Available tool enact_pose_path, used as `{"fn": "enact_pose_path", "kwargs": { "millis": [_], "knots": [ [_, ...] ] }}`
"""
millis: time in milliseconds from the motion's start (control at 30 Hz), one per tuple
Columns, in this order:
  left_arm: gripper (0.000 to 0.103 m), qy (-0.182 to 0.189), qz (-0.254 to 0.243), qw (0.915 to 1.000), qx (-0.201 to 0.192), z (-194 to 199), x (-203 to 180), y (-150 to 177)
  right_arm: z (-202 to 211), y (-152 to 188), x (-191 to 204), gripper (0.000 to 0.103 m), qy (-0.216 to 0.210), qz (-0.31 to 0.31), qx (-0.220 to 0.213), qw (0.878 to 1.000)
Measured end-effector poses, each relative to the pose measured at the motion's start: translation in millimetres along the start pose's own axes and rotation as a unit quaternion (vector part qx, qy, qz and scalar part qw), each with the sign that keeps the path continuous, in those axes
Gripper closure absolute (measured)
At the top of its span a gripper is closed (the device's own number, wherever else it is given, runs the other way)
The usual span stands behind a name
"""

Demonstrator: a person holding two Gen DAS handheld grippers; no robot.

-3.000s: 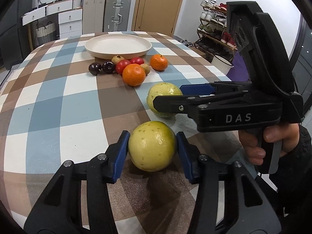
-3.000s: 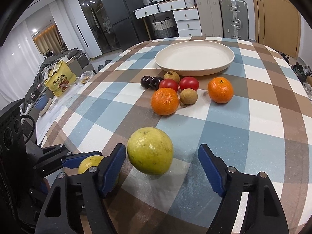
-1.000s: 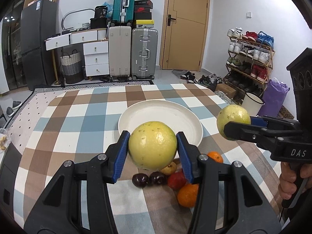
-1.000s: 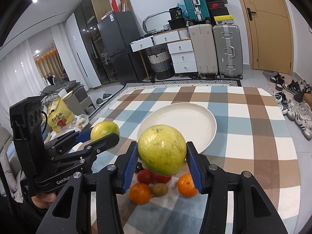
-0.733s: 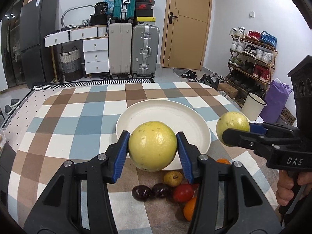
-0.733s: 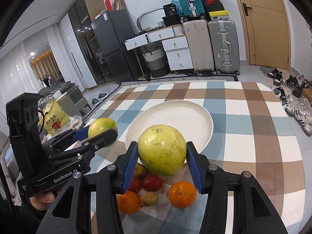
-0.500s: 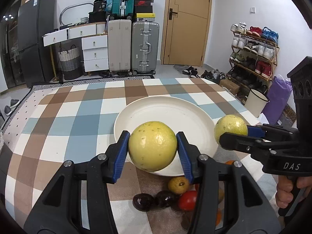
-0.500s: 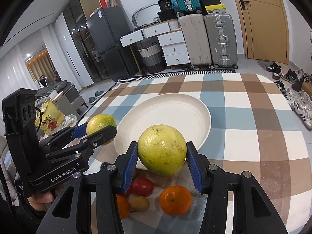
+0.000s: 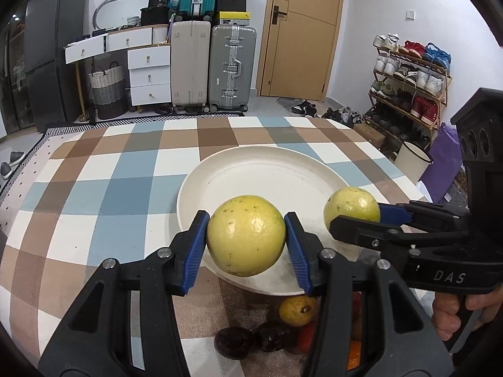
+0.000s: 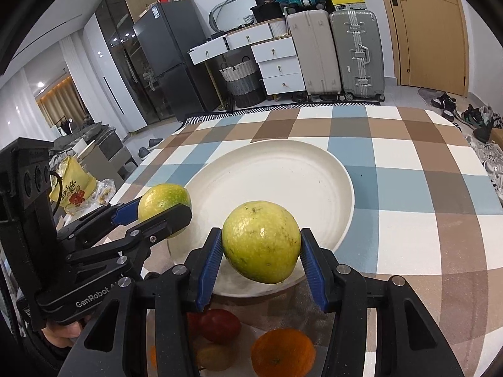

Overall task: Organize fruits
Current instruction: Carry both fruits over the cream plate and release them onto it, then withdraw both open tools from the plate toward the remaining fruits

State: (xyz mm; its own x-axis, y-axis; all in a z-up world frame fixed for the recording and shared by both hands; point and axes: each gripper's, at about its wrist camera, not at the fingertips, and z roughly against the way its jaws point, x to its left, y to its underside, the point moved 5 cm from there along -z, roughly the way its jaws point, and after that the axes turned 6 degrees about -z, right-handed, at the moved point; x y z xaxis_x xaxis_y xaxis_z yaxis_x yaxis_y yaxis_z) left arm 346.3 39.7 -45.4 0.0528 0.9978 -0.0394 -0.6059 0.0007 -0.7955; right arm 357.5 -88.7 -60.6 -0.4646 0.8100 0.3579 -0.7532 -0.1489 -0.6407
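Observation:
My left gripper [image 9: 245,242] is shut on a yellow-green round fruit [image 9: 245,235], held in the air over the near rim of the white plate [image 9: 267,182]. My right gripper [image 10: 260,251] is shut on a second yellow-green fruit [image 10: 261,246], also above the plate's [image 10: 283,182] near edge. Each gripper shows in the other's view: the right one with its fruit [image 9: 350,208] at the right, the left one with its fruit [image 10: 164,202] at the left. The plate holds nothing.
Small fruits lie on the checked tablecloth [image 9: 103,188] just before the plate: dark plums [image 9: 232,342], a small yellow fruit [image 9: 297,309], a red fruit [image 10: 220,325], an orange [image 10: 283,355]. Suitcases, drawers and a shoe rack stand beyond the table.
Both grippers, each still holding its fruit, moved forward and down toward the plate. The plate now looms larger and the small fruits have slid to the bottom of both views.

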Motion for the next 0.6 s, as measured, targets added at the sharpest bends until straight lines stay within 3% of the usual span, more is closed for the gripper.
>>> {"fn": "enact_pose_path", "kwargs": {
  "millis": [167,233,367,400,467,533,600],
  "knots": [
    [0.056,-0.004,-0.003,1.0000,-0.008,5,-1,-1,5,0,-1,0.052,-0.001,0.002,-0.012,1.000],
    [0.045,-0.002,-0.002,0.9999,-0.011,9,0,-2,11,-2,-2,0.050,0.000,0.002,-0.023,1.000],
    [0.027,-0.009,0.002,0.9998,-0.019,21,4,1,25,-5,-6,0.029,0.005,0.006,-0.041,0.999],
    [0.018,-0.011,0.003,0.9998,-0.019,24,5,2,28,-4,-7,0.022,0.009,0.008,-0.044,0.999],
    [0.014,-0.015,0.003,0.9996,-0.022,32,7,5,34,-3,-8,0.013,0.013,0.011,-0.046,0.999],
    [0.001,-0.021,0.001,0.9996,-0.020,36,10,6,39,0,-10,0.007,0.015,0.012,-0.047,0.999],
    [0.000,-0.028,0.000,0.9993,-0.025,42,12,8,43,2,-13,0.000,0.022,0.014,-0.047,0.999]
  ]
}}
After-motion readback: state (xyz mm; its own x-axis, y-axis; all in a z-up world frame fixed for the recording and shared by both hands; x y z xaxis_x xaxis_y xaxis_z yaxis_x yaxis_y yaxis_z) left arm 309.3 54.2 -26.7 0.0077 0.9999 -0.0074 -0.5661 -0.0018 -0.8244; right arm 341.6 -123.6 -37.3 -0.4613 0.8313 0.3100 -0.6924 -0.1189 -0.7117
